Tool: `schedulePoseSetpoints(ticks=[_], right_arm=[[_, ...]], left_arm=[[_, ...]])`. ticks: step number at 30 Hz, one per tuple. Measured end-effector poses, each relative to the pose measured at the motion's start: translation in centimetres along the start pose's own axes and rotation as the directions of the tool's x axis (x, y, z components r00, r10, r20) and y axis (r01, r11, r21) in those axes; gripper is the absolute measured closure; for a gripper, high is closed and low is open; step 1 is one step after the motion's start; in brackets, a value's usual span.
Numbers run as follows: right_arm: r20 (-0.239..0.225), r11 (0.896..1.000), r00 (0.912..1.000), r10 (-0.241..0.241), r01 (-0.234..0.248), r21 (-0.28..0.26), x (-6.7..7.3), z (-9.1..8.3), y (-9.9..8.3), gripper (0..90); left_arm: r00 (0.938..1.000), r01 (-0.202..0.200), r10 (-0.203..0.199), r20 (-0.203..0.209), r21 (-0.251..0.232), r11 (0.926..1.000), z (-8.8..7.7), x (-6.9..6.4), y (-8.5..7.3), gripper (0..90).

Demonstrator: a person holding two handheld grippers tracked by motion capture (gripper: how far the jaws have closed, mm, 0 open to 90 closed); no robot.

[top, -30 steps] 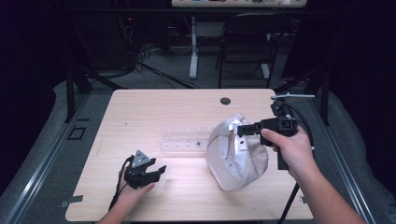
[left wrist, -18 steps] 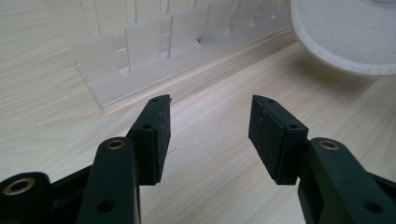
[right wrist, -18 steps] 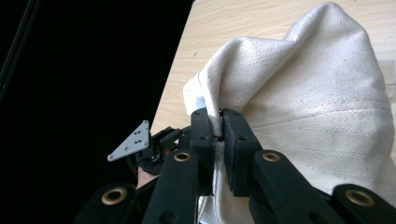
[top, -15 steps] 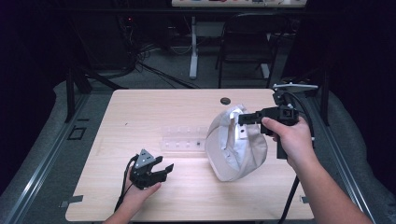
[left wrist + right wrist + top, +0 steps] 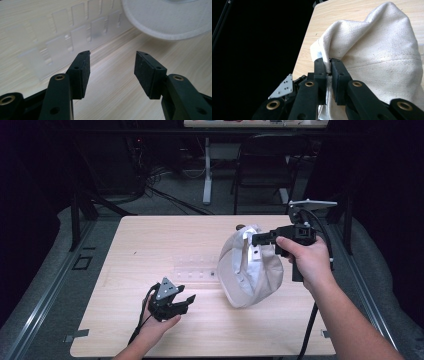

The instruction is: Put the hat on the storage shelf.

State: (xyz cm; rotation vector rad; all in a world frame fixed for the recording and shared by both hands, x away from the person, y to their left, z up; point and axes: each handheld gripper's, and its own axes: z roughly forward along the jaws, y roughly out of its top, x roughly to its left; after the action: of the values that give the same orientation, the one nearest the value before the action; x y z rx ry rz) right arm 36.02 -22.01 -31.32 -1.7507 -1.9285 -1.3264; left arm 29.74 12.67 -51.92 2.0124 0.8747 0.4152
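A white cloth cap [image 5: 250,270] hangs tilted over the right middle of the wooden table [image 5: 150,240]. Its lower edge is close to the tabletop. My right gripper [image 5: 256,239] is shut on the cap's rear edge, and in the right gripper view the pads [image 5: 329,62] pinch the cream fabric [image 5: 374,50]. My left gripper [image 5: 187,301] hovers low near the table's front left, pointing toward the cap. Its jaws [image 5: 111,66] stand open and have just been closing a little, with nothing between them. The cap's brim [image 5: 170,20] lies ahead of them.
A clear plastic rack [image 5: 195,272] lies flat on the table left of the cap, also seen as the ribbed clear rack [image 5: 75,37]. A small dark round thing [image 5: 240,226] sits behind the cap. Chair and desk legs stand beyond the far edge.
My right gripper has lifted the cap a little higher. My left gripper has moved right, toward the cap, and risen slightly.
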Motion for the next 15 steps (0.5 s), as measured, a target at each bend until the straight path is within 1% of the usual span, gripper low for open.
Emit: schedulePoseSetpoints(ticks=[1, 2, 3, 4, 5, 6, 7, 10, 12, 15], right_arm=[[0.0, 1.0, 1.0, 0.003, -0.003, -0.003, 0.2, 0.1, 0.2, 83.6], [0.001, 1.0, 1.0, 0.003, -0.003, -0.008, 0.3, 0.1, 0.3, 83.6], [0.0, 1.0, 1.0, 0.001, -0.001, -0.007, 0.3, 0.1, 0.4, 83.5], [-0.001, 1.0, 1.0, 0.002, -0.002, -0.006, 0.4, 0.2, 0.4, 83.6], [-0.001, 1.0, 1.0, 0.002, -0.002, -0.006, 0.4, 0.2, 0.4, 83.6], [0.003, 1.0, 1.0, 0.006, -0.006, -0.004, 0.4, 0.3, 0.6, 83.6], [0.003, 1.0, 1.0, 0.006, -0.006, -0.004, 0.4, 0.3, 0.6, 83.6], [0.002, 1.0, 1.0, 0.008, -0.008, -0.009, 0.5, 0.6, 0.8, 83.5], [-0.006, 1.0, 0.9999, 0.014, -0.014, -0.016, 0.6, 0.7, 1.1, 83.6], [-0.008, 1.0, 0.9999, 0.014, -0.014, -0.019, 0.6, 0.8, 1.4, 83.6]], left_arm=[[0.9998, -0.02, 0.02, 0.002, -0.007, 0.9998, 0.2, -0.5, 0.4, 45.3], [0.9998, -0.02, 0.02, 0.002, -0.007, 0.9998, 0.2, -0.5, 0.4, 45.3], [0.9985, -0.053, 0.053, -0.014, -0.002, 0.9986, 0.4, -0.9, 0.8, 45.3], [0.998, -0.061, 0.061, -0.017, 0.002, 0.9981, 0.5, -1.1, 1.0, 45.3], [0.998, -0.061, 0.061, -0.017, 0.002, 0.9981, 0.5, -1.1, 1.0, 45.3], [0.997, -0.076, 0.076, -0.014, 0.002, 0.9971, 0.8, -1.4, 1.4, 45.1], [0.997, -0.076, 0.076, -0.014, 0.002, 0.9971, 0.8, -1.4, 1.4, 45.0], [0.9957, -0.092, 0.092, -0.006, -0.001, 0.9958, 1.0, -2.0, 1.9, 43.9], [0.9946, -0.103, 0.103, -0.015, -0.007, 0.9946, 1.1, -2.5, 2.4, 41.4], [0.9942, -0.106, 0.106, -0.021, -0.006, 0.9943, 1.2, -2.7, 2.6, 39.5]])
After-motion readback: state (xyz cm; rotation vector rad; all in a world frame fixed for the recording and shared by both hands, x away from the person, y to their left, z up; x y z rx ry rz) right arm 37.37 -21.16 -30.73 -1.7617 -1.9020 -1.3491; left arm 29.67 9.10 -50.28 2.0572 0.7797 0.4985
